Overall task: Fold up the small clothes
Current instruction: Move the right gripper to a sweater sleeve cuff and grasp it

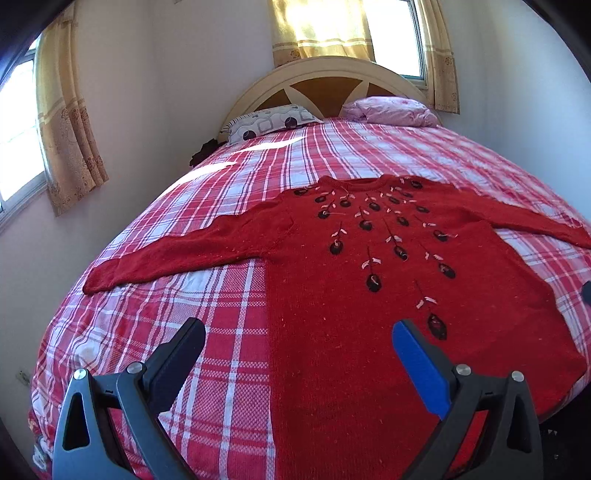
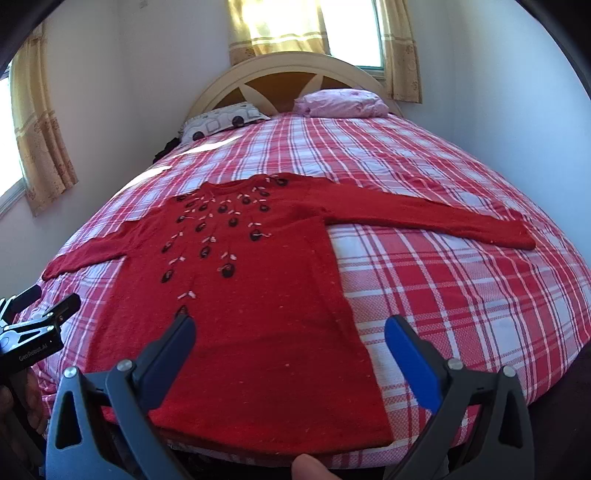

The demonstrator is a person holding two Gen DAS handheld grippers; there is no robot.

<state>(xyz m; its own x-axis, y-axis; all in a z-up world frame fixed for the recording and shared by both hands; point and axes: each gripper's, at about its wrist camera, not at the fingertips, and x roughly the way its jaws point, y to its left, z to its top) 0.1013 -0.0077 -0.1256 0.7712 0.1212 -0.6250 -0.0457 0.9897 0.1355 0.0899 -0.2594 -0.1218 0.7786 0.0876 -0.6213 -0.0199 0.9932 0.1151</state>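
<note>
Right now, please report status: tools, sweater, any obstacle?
Left tool open, right tool open, both empty above the hem. Red sweater flat on bed, sleeves spread, unfolded. Nothing in the way.

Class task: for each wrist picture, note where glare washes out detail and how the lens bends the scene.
Left wrist view: window blown out, sun patch on bedspread, bed bulging, corners dark. Right wrist view: window overexposed behind curtains, sweater evenly lit, edges curved.
</note>
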